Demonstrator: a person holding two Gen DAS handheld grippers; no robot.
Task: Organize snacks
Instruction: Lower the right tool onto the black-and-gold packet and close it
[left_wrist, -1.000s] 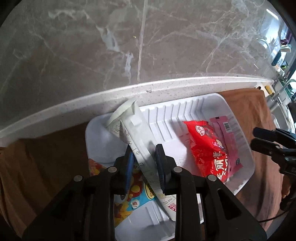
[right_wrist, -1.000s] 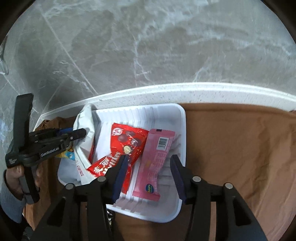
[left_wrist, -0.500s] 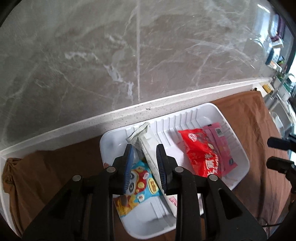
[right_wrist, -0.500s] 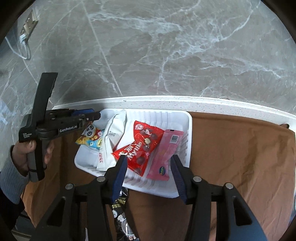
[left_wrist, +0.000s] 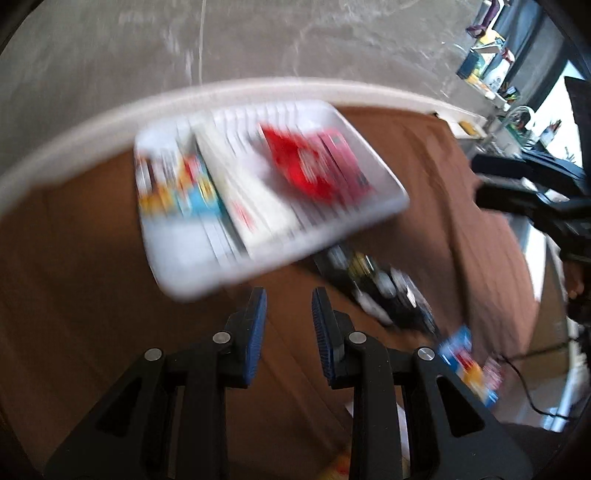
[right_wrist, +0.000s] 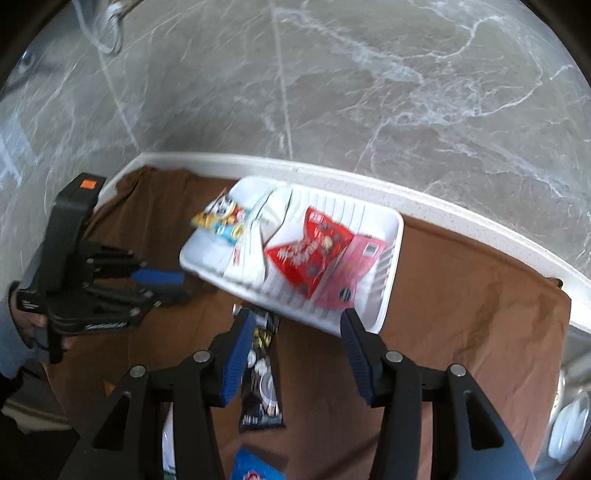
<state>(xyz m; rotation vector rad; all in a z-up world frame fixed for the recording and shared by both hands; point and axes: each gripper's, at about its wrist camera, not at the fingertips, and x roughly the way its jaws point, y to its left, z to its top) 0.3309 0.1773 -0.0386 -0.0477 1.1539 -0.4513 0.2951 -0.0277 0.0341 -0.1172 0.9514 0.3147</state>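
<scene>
Since four packets already lie in the white ribbed plastic tray (right_wrist: 384, 280), the step in hand looks like fetching one of the loose snacks from the brown cloth (right_wrist: 461, 314). The right gripper (right_wrist: 295, 332) hangs with its blue-padded jaws spread wide and nothing between them; the black glossy snack packet (right_wrist: 260, 384) lies just below and slightly left of its left finger, in front of the tray's near rim. To do this well, I judge the claw should come down over the packet's narrow width, pinch a crimped edge, not the puffed middle, and lift clear of the tray rim before moving in.

The left gripper (left_wrist: 284, 321) also holds nothing, its jaws parted by a modest gap above bare cloth; the tray sits ahead of it and the black packet ahead to its right. That view is motion-blurred, so fine detail is lost.

Inside the tray, from the right claw's view, a pink flat foil bar wrapper (right_wrist: 354, 273) lies farthest right, a red crinkled foil bag (right_wrist: 310, 251) overlaps it, a white soft pouch (right_wrist: 258, 240) comes next, and a yellow-and-blue cartoon packet (right_wrist: 221, 219) pokes over the far-left rim. Such films are slippery and crumple easily. A blue glossy packet (right_wrist: 255, 467) lies under the right claw, near its base.
</scene>
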